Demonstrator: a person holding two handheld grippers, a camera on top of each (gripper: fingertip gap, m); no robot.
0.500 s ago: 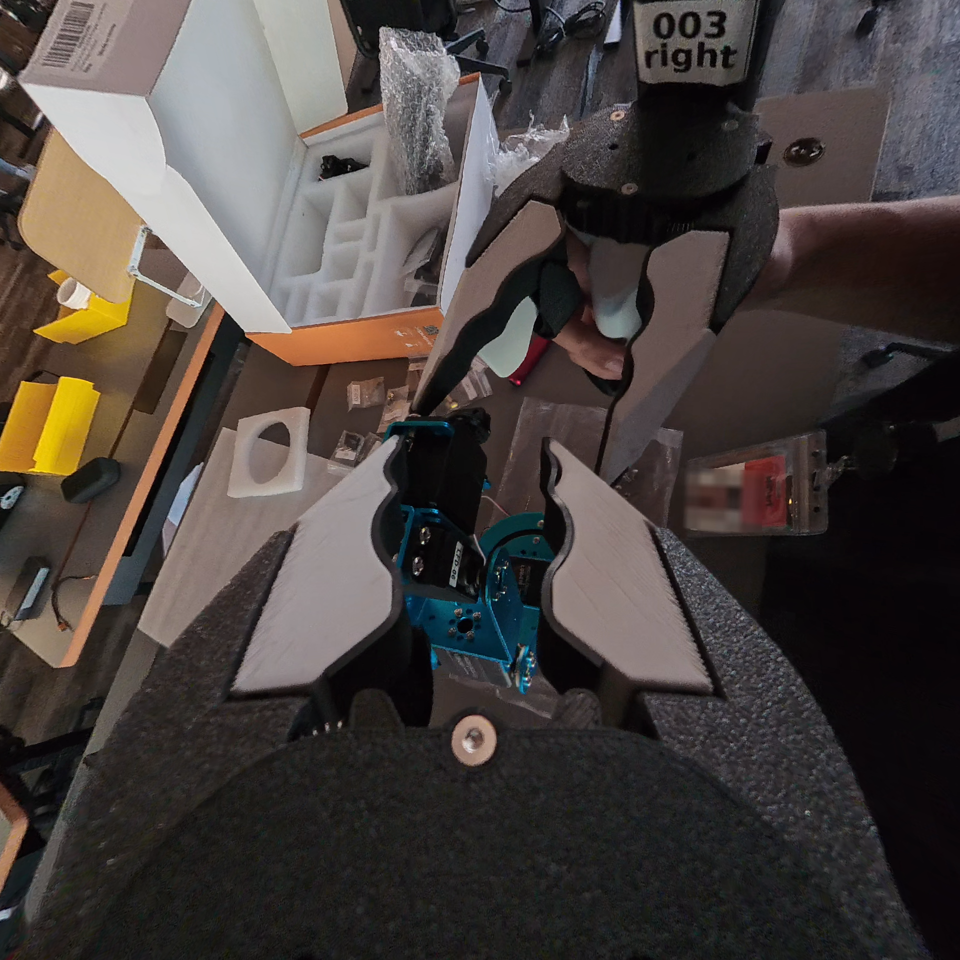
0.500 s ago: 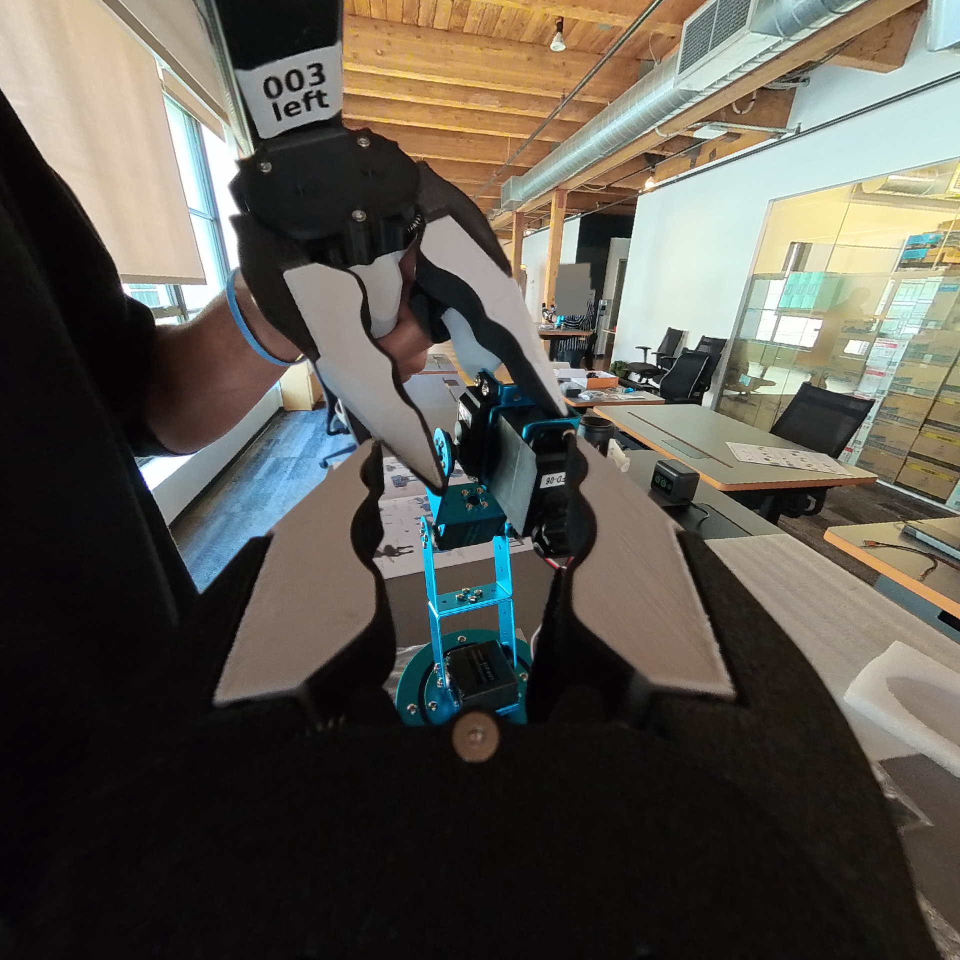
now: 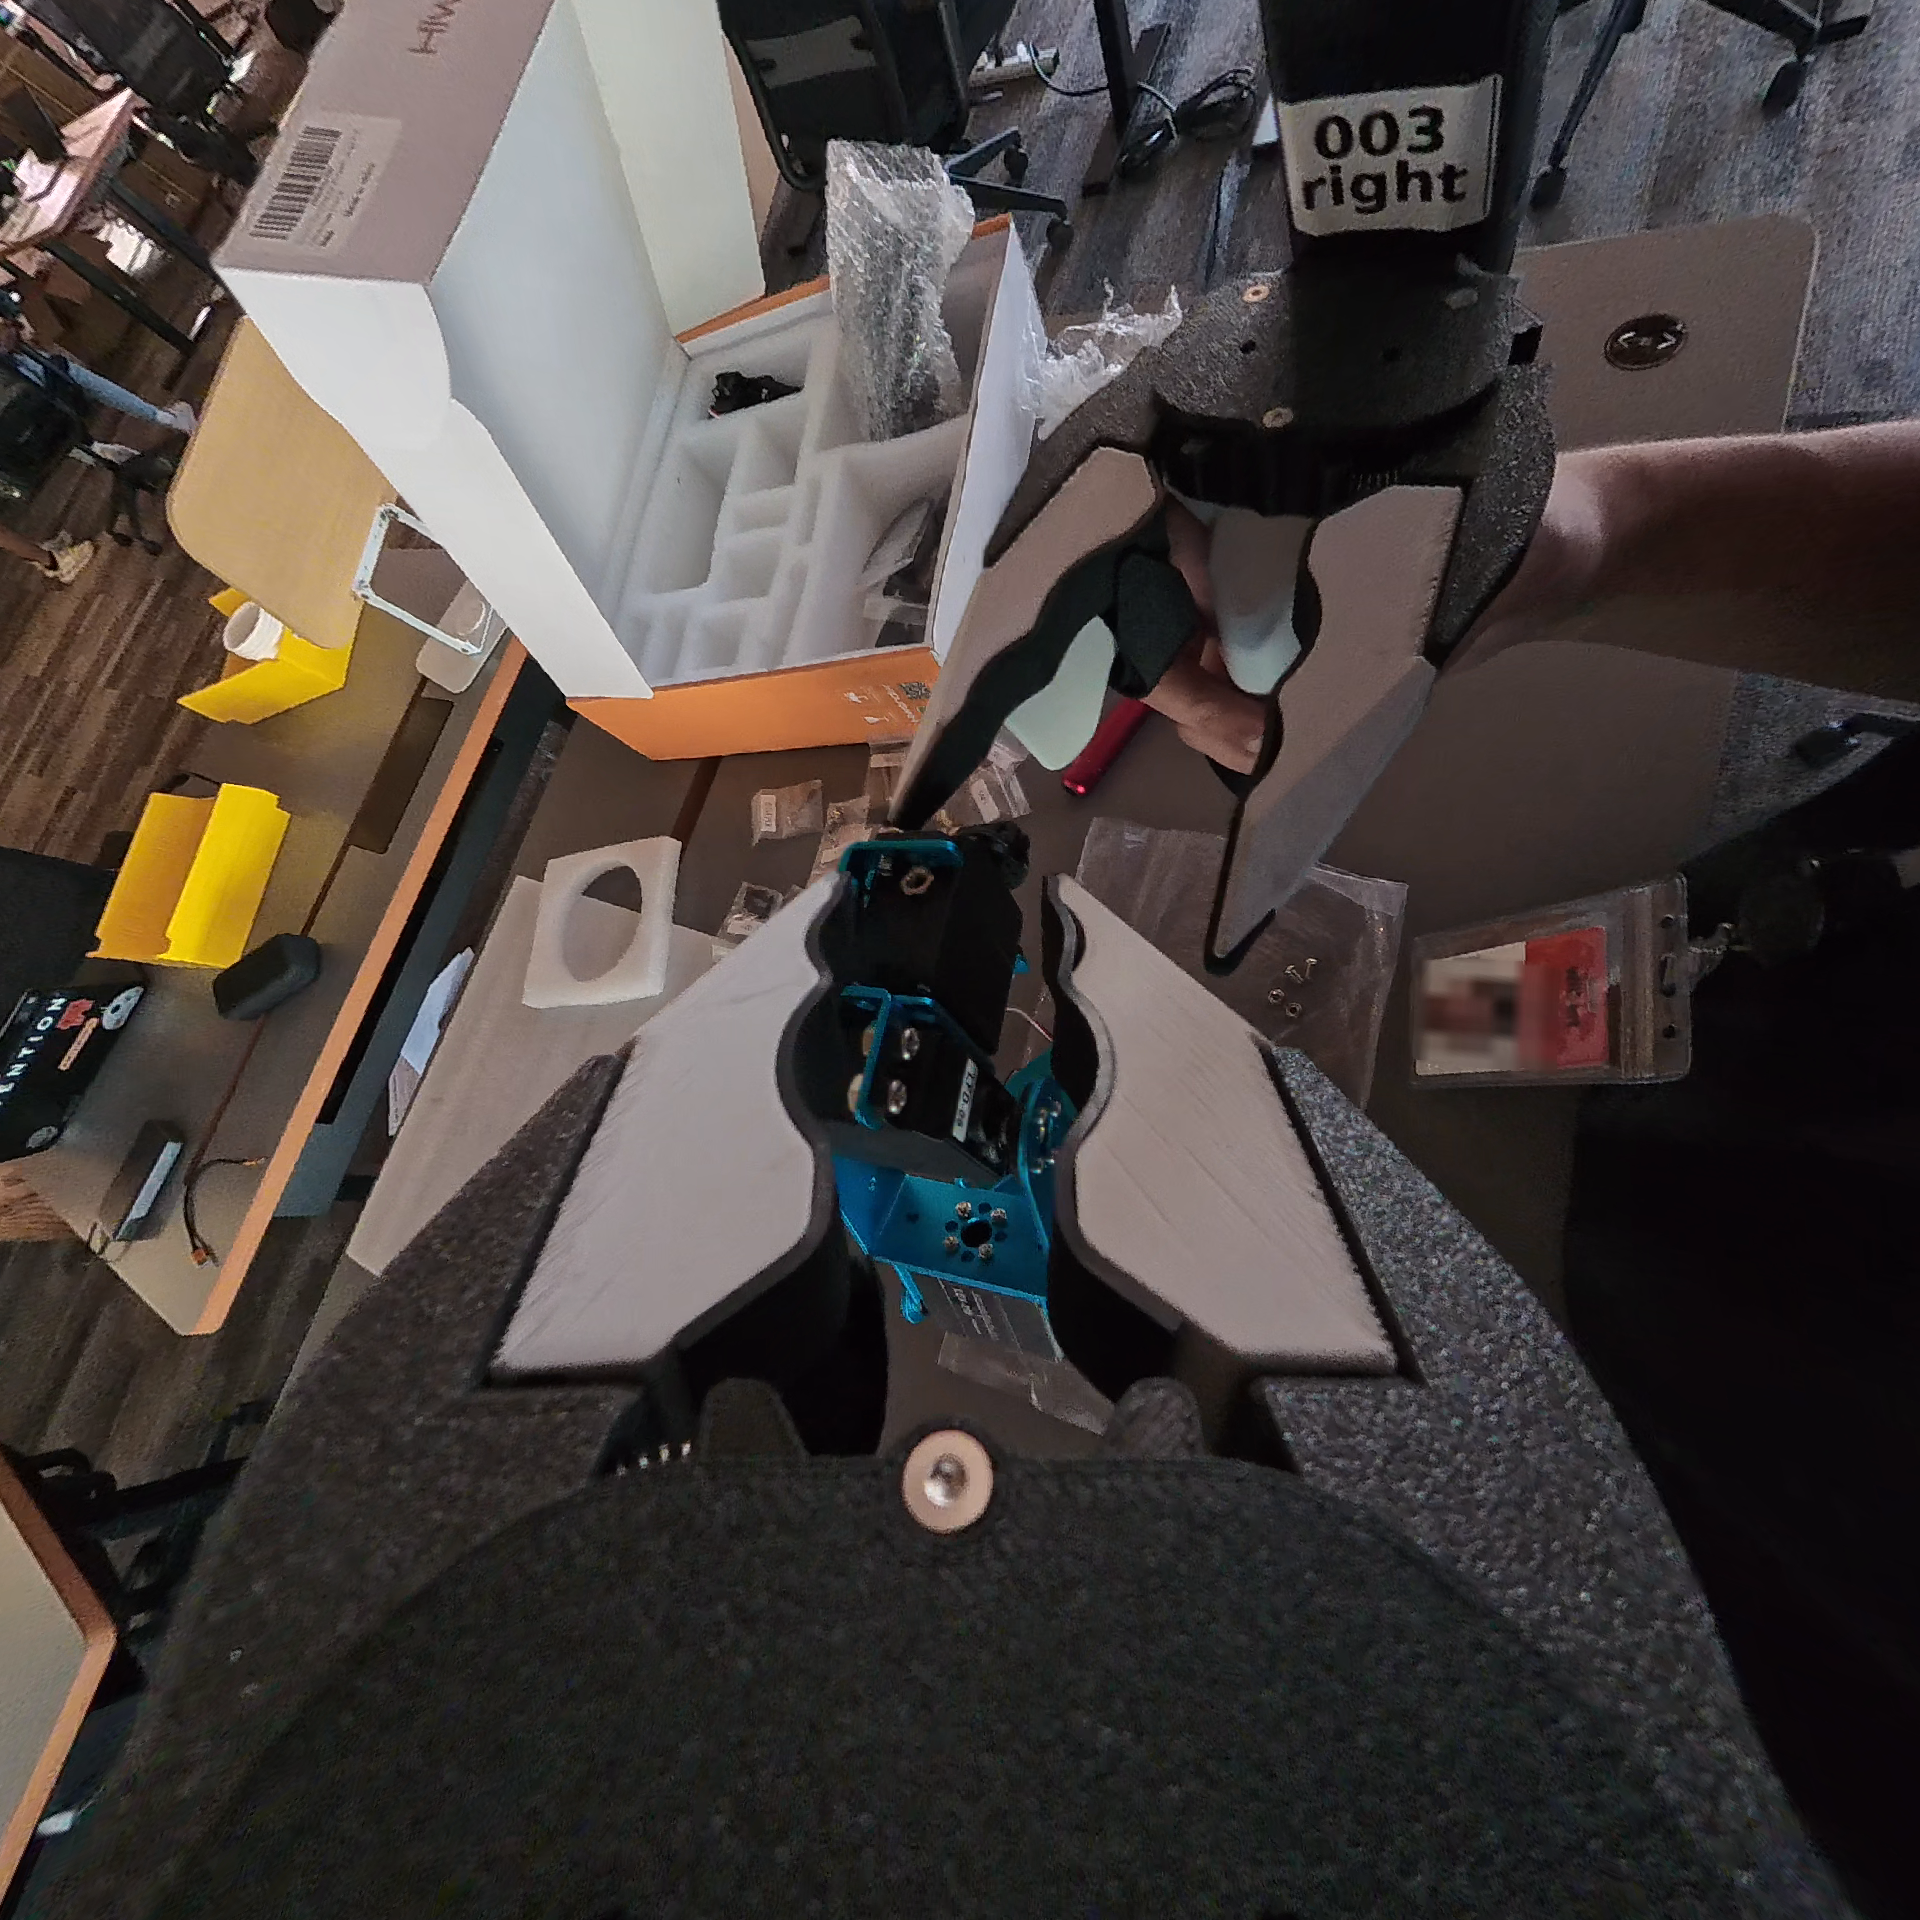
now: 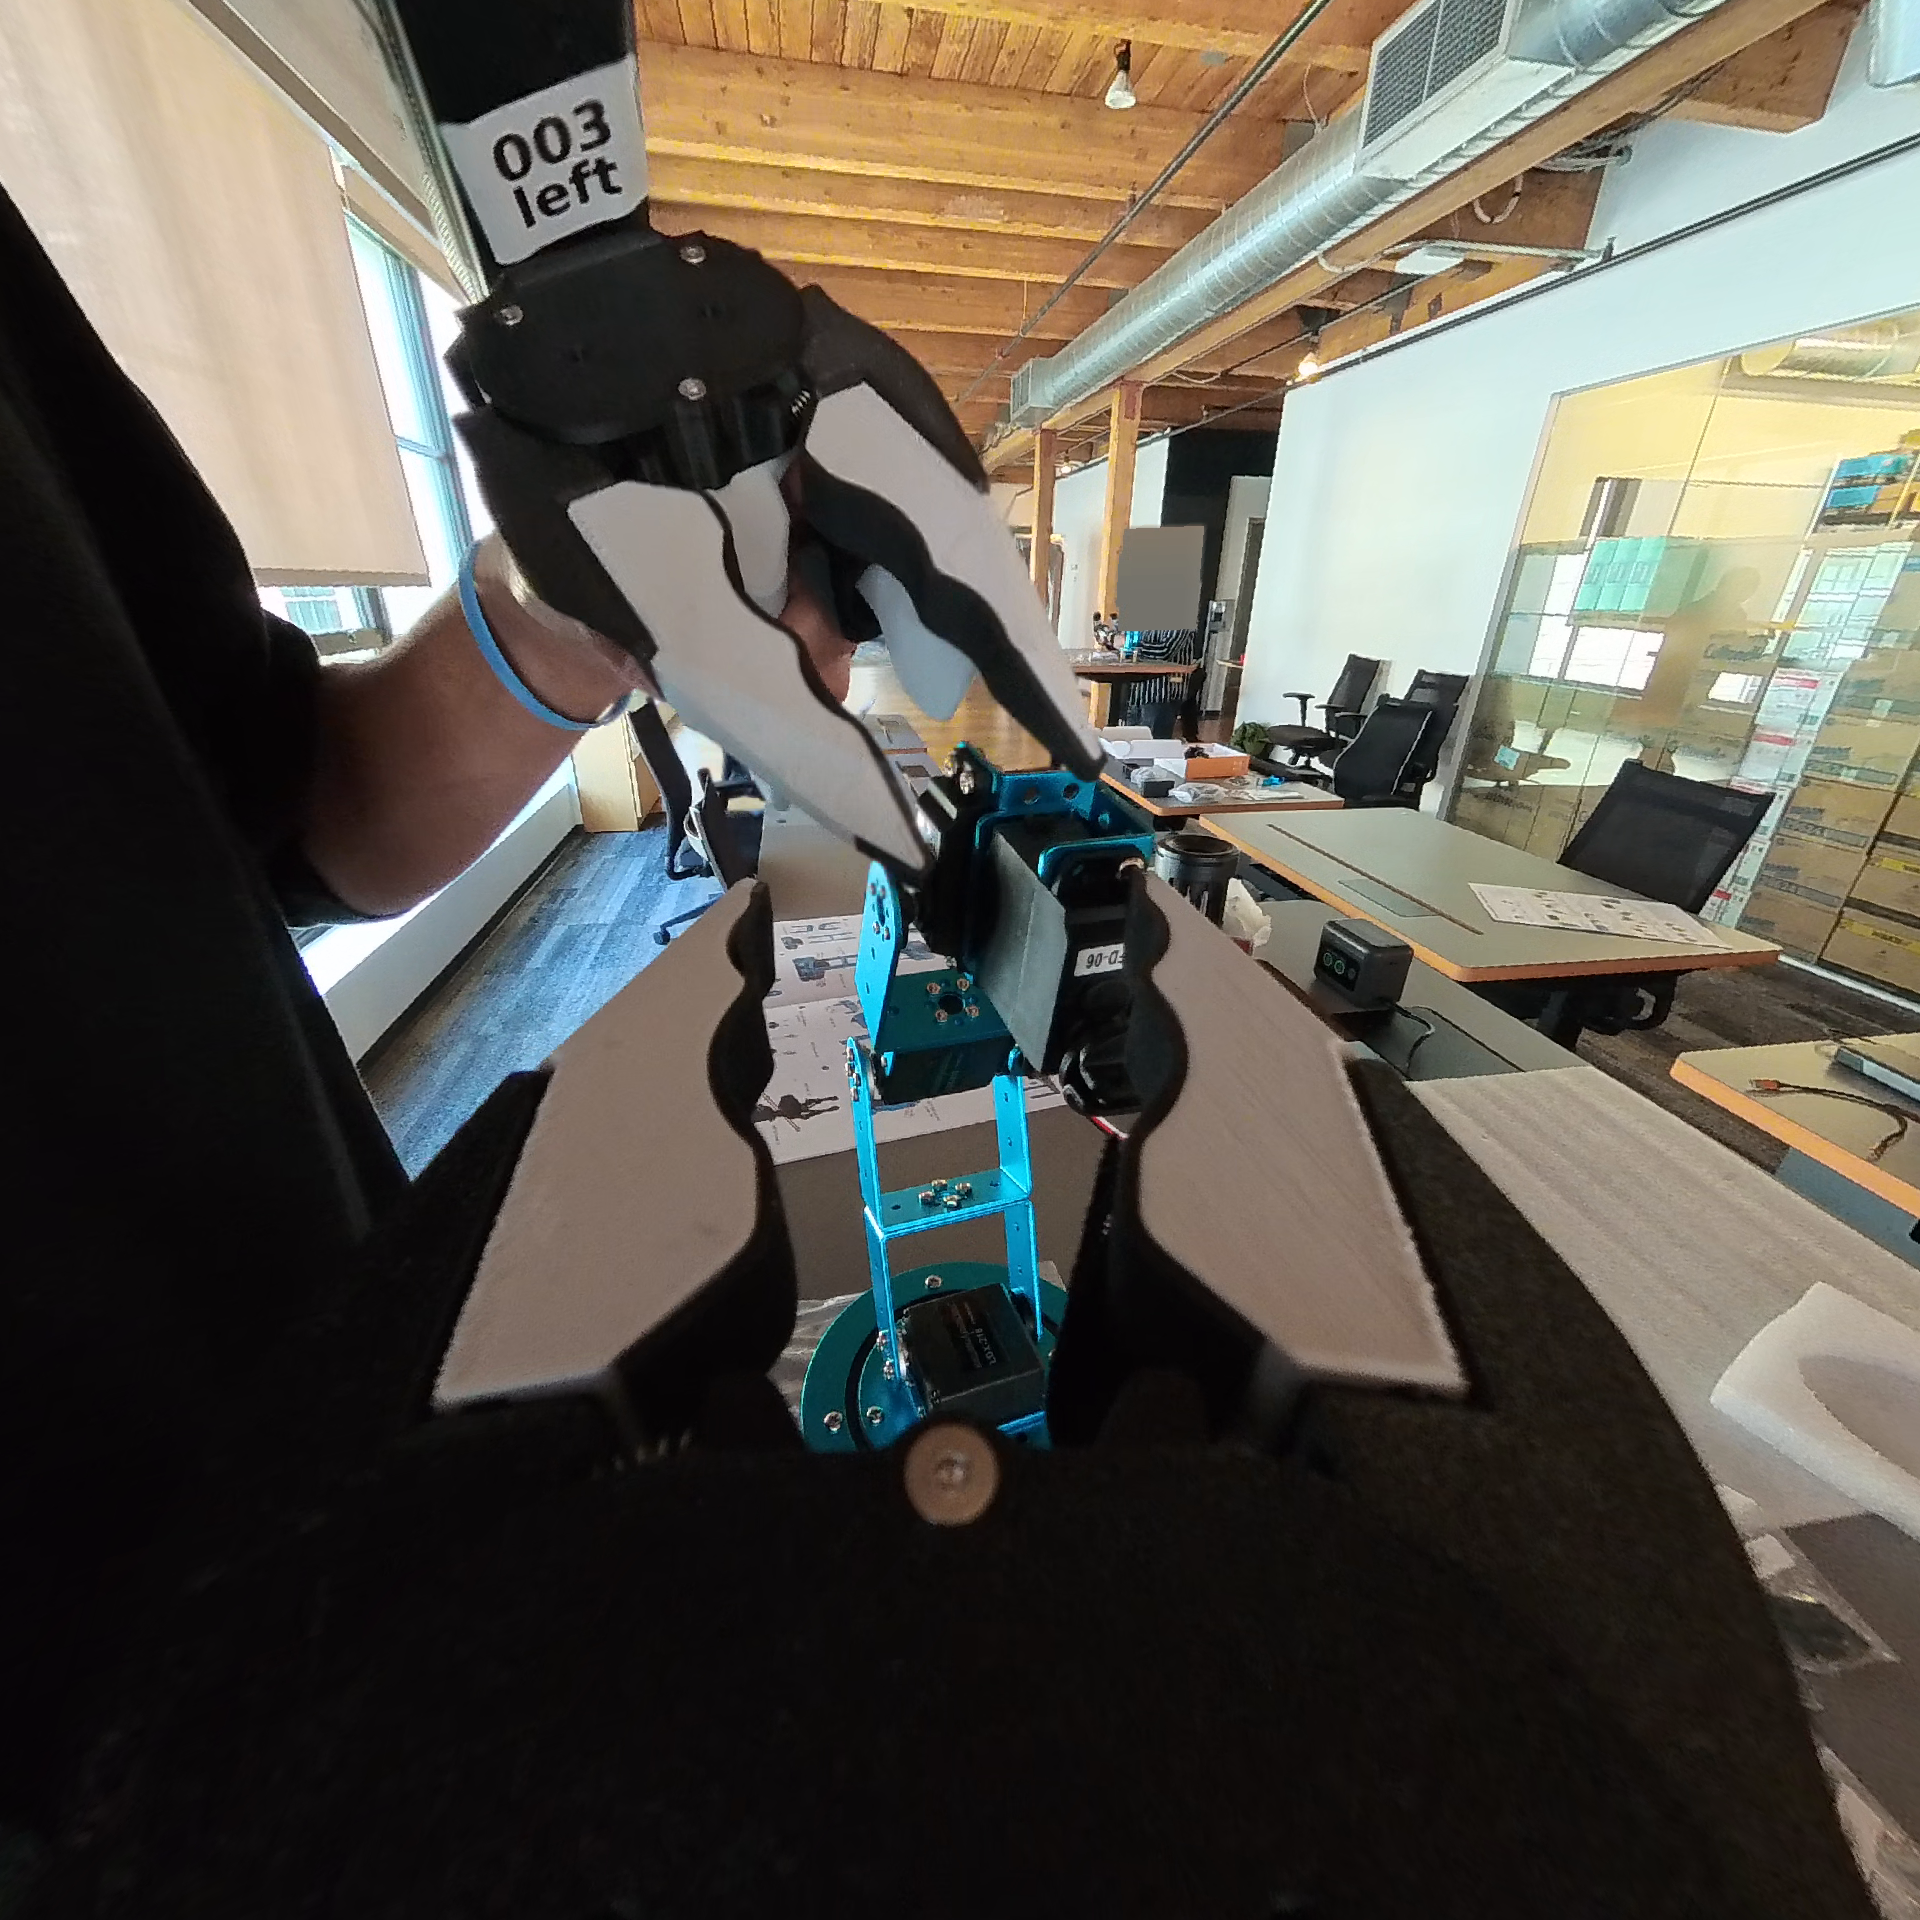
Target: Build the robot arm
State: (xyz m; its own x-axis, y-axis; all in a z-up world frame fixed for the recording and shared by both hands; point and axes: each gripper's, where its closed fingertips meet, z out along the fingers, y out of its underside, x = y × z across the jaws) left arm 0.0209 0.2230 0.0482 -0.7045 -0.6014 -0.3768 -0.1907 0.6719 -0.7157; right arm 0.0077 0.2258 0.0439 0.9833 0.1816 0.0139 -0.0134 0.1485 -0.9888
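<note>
Left gripper [image 3: 935, 894] comes down from above w/ jaws spread, straddling the top black servo [image 3: 925, 935] of a small blue-bracket robot arm [image 3: 951, 1216]; fingers sit just beside the servo, contact can't be confirmed. Right gripper [image 4: 951, 904] approaches from the side, also spread, its right finger [image 4: 1216, 1039] against or just beside the servo's labelled end, left finger apart from the arm. In left wrist view the right gripper [image 3: 1060, 883] shows opposite, one tip at the top bracket, the other hanging free over a clear plastic bag [image 3: 1320, 935]. Only the right wrist view shows the arm's upright blue frame and round base [image 4: 831, 1382] w/ a lower servo; left wrist view looks down on it, base mostly hidden behind the fingers. Only the left wrist view shows the tabletop: open white-foam parts box [image 3: 769, 520] w/ orange rim, foam square w/ round hole [image 3: 603, 935], small parts bags, red cylinder [image 3: 1101, 743], badge holder [image 3: 1538, 997] at right, partly blurred. Bottom of both views blocked by gripper bodies. A person's forearms enter from frame edges. Table room is open to the right of the arm; box and parts crowd the far side.
</note>
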